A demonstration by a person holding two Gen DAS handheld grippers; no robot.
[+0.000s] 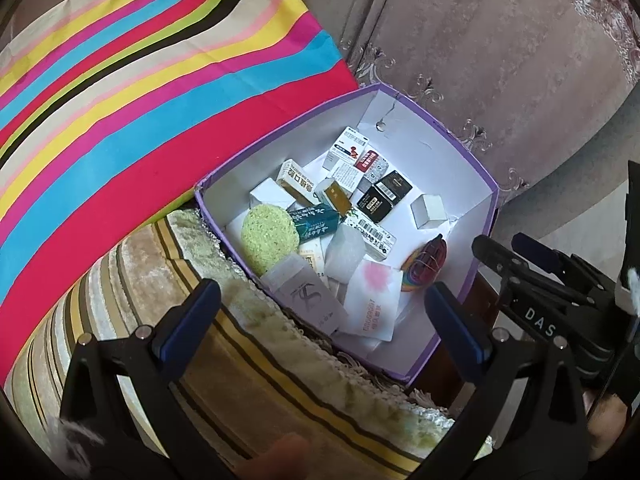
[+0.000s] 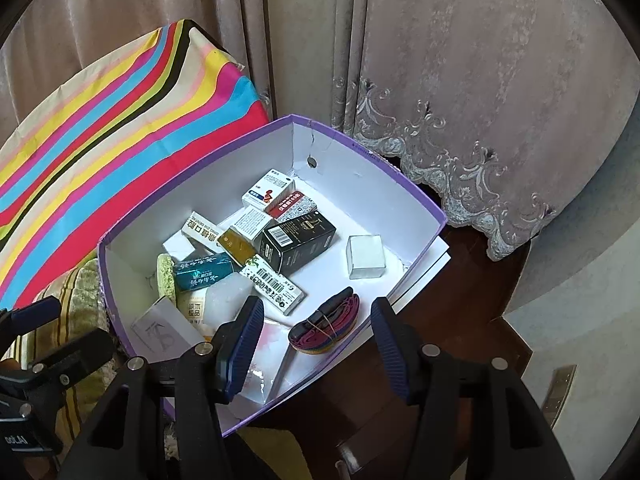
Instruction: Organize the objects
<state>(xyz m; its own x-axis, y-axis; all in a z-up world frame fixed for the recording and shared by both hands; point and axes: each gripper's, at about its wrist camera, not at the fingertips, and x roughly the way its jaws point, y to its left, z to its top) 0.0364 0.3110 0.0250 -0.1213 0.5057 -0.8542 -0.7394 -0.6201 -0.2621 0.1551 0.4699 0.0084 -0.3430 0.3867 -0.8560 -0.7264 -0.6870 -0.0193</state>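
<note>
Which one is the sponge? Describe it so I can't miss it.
Look in the purple box beside the striped cushion. The sponge sits against the wall nearest that cushion, next to the teal carton. It alone is round, yellow-green and porous.

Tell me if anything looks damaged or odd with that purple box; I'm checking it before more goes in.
The purple cardboard box has a crack running down its white far wall from the rim, beside a small round hole. Inside, the small cartons lie jumbled and overlapping at all angles instead of in rows.
</note>
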